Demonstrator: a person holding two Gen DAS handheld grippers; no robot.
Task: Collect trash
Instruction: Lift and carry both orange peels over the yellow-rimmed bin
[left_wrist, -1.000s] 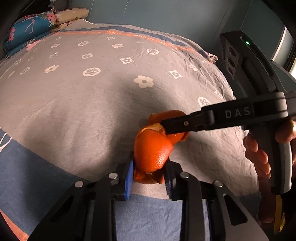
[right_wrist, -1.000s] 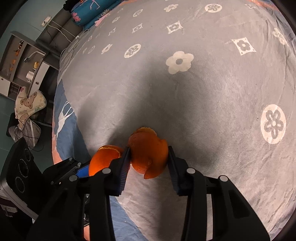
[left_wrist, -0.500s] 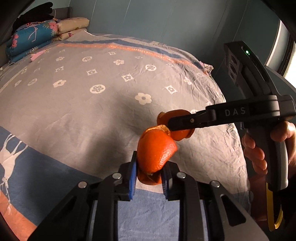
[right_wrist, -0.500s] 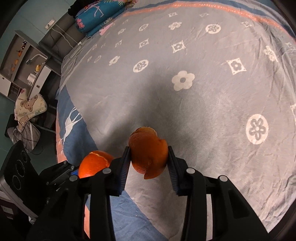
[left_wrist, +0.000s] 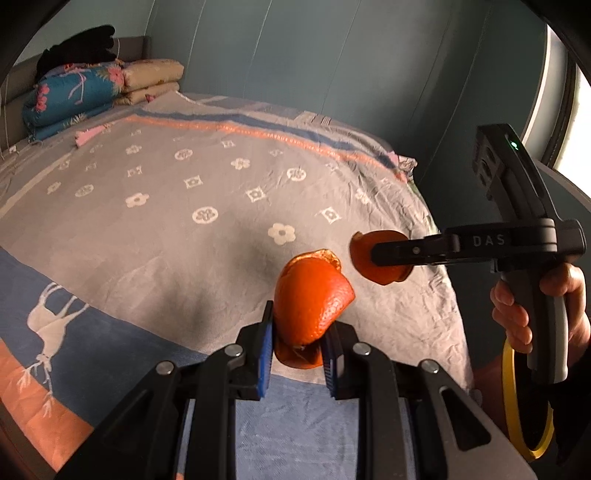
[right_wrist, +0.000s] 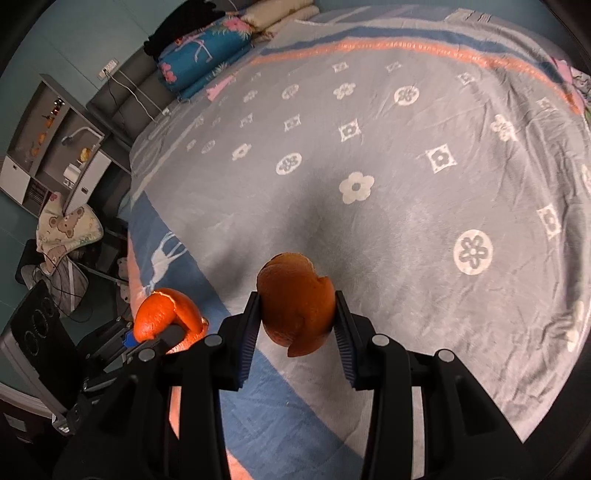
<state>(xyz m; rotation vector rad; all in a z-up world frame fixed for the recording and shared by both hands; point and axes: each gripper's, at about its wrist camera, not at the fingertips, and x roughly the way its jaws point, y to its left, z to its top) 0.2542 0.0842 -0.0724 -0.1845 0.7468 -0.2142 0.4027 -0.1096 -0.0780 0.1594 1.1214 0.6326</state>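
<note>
My left gripper is shut on a piece of orange peel, held above the bed. In the right wrist view that same left gripper appears at the lower left with its orange peel. My right gripper is shut on a second piece of orange peel. Seen from the left wrist, the right gripper reaches in from the right with its peel, a hand around its handle. Both peels hang clear of the blanket.
A grey flowered blanket with blue and orange borders covers the bed. Folded quilts and pillows lie at the head end. Shelves and a teddy-print cushion stand on the floor beside the bed. A teal wall is behind.
Both grippers have risen off the blanket with their peels, and more of the bed and room shows. The two peels, touching a second ago, are now apart.
</note>
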